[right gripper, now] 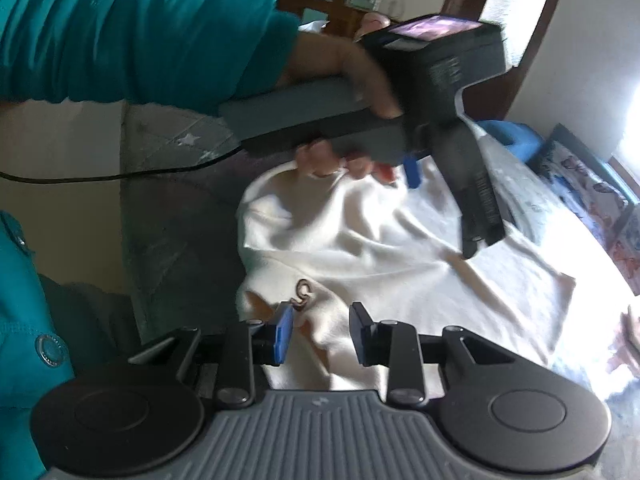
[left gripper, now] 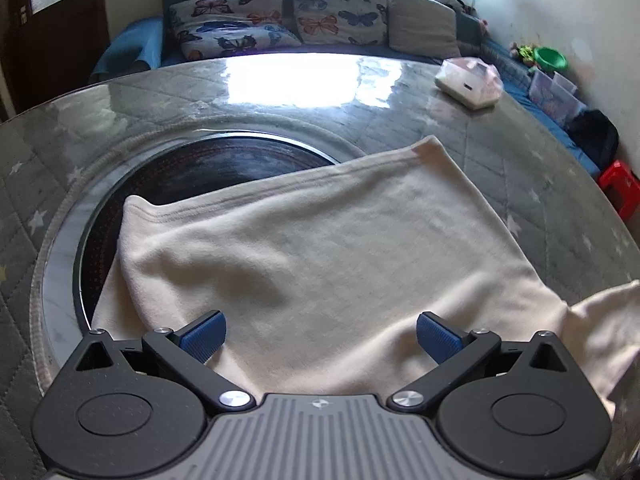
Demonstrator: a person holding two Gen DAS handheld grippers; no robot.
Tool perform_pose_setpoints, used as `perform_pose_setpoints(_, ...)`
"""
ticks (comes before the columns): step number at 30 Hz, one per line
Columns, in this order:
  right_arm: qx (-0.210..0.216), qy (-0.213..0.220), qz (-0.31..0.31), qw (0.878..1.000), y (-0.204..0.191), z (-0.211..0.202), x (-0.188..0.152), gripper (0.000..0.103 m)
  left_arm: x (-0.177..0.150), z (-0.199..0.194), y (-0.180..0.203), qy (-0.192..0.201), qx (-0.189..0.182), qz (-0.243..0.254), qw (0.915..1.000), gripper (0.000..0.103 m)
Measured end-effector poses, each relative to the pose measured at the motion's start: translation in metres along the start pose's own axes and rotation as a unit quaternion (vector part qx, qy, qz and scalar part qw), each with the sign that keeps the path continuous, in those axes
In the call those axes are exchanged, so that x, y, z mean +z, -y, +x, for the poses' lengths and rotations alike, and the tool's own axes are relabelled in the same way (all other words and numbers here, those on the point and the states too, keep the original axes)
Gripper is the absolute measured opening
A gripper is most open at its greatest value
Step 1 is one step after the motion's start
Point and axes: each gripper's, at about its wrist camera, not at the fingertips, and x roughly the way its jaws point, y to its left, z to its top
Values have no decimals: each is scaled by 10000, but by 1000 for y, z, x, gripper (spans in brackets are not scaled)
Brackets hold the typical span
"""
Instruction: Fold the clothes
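A cream garment lies spread on the grey quilted table, partly over a dark round inset. My left gripper is open just above the garment's near part, its blue pads wide apart and empty. In the right wrist view the same garment lies rumpled, with a small dark mark near its neckline. My right gripper is partly open, and a fold of the cloth rises between its fingers without being clamped. The left gripper is seen from the side, held in a hand above the cloth.
A dark round glass inset with a steel ring sits in the table. A white box stands at the far right. Behind are a sofa with butterfly cushions and a red stool. A black cable runs on the left.
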Motion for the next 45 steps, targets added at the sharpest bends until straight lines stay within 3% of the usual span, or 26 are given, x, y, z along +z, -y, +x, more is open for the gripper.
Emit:
perform_pose_setpoints(5,20,-66,-68,10000,-4,5,-1,28,5,5,-9,-30,-96,-285,9995,103)
perform_pose_setpoints(7,-15,-56,-59,10000,-3,5,-1,13,6,6,-9,-27,-118,-287,9995,103)
perform_pose_setpoints(9,-14,-61,13,10000,-1,4,-1,5,6,6,-8,-34,-91,-244,9997,103)
perform_pose_setpoints(15,138,24,-76,9999,-7,-14,-1,4,5,7,-6,-29,-43,-222,9997,103)
perform_pose_setpoints(20,211,-193,-111,9995,-12,-16,-8,4,4,10,3,-24,181,2,9998,103)
perform_pose_setpoints(26,192,229,717,9970,10,-35,-9,11,-4,9,8,11,284,309,9991,103)
perform_pose_setpoints(29,-214,334,1455,9886,35,-43,-18,12,-5,7,7,51,262,205,9994,103)
perform_pose_setpoints(32,-513,171,2044,9774,54,-37,-39,12,-8,1,13,127,279,265,9992,103)
perform_pose_setpoints(36,-594,-122,2186,9739,53,-30,-60,12,-16,-12,28,254,313,553,9977,103)
perform_pose_setpoints(39,-581,71,2391,9692,52,-43,-65,19,-24,-24,40,388,185,735,9964,103)
perform_pose_setpoints(42,-875,329,2773,9562,62,-63,-74,31,-36,-33,54,432,95,864,9953,103)
perform_pose_setpoints(45,-1595,316,3148,9351,80,-81,-95,31,-52,-42,68,523,61,1110,9924,103)
